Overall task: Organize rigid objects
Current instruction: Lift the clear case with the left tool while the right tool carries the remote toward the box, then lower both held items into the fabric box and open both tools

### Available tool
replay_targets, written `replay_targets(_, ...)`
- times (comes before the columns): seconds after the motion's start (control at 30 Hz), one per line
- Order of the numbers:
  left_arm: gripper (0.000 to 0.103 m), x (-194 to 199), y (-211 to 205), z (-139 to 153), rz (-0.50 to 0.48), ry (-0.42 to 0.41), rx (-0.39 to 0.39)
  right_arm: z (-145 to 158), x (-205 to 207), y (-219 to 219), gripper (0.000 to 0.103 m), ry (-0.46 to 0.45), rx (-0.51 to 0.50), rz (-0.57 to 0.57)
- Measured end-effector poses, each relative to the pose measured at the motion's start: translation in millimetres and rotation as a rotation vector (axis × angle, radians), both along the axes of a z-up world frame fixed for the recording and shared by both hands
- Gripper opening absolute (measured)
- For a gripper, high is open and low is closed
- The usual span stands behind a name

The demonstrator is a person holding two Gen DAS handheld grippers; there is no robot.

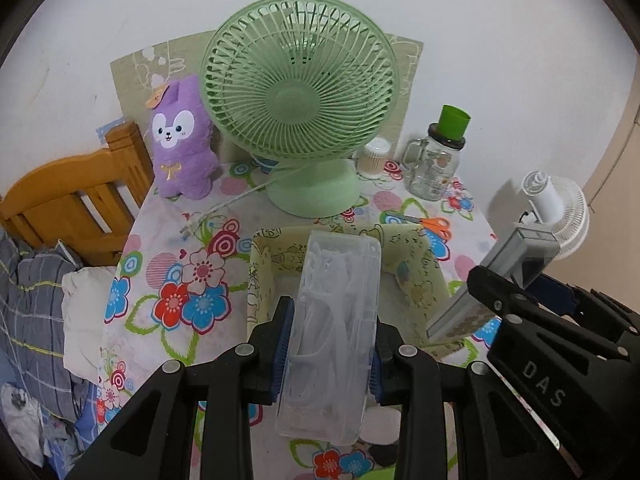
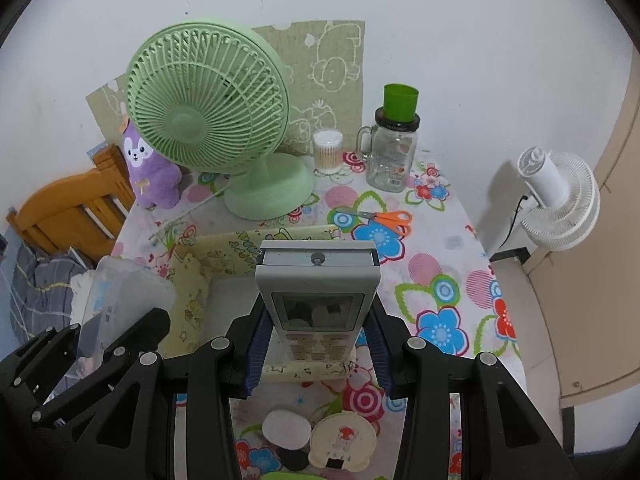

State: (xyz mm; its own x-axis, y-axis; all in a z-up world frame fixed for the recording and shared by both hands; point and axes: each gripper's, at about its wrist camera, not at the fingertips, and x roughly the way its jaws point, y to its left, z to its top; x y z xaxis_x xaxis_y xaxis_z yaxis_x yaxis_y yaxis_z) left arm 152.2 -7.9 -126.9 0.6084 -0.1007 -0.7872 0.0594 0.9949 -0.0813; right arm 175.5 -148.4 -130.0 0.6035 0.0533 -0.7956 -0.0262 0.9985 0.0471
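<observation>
Nearest: left gripper (image 1: 330, 350) clamped on one clear plastic case (image 1: 336, 320), likely light, stiff and slippery; held mid-length. Right gripper (image 2: 316, 344) clamped on one remote control (image 2: 316, 296), rigid; gripped at button end. Both above one yellow tray (image 2: 192, 304). Beyond: one scissors (image 2: 380, 218), one green fan (image 2: 208, 116).

Clear glossy plastic case (image 1: 334, 320), matt plastic remote (image 2: 318, 300), cloth basket (image 1: 416, 276)

Clear case (image 1: 336, 320) contents blurred, storage box (image 2: 192, 280) floor mostly hidden, jar (image 2: 392, 160) label unreadable
</observation>
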Motion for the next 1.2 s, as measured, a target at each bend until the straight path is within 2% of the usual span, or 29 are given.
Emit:
replay_targets(0.53,0.032,33,1,-24,0.059,0.044,0.003,-22,32,8,0.047,0.043,0.002,0.065)
replay_targets(1.2,0.032,53,4,-78,0.093,0.149,-0.010,-74,55,14,0.047,0.201,-0.022,0.094)
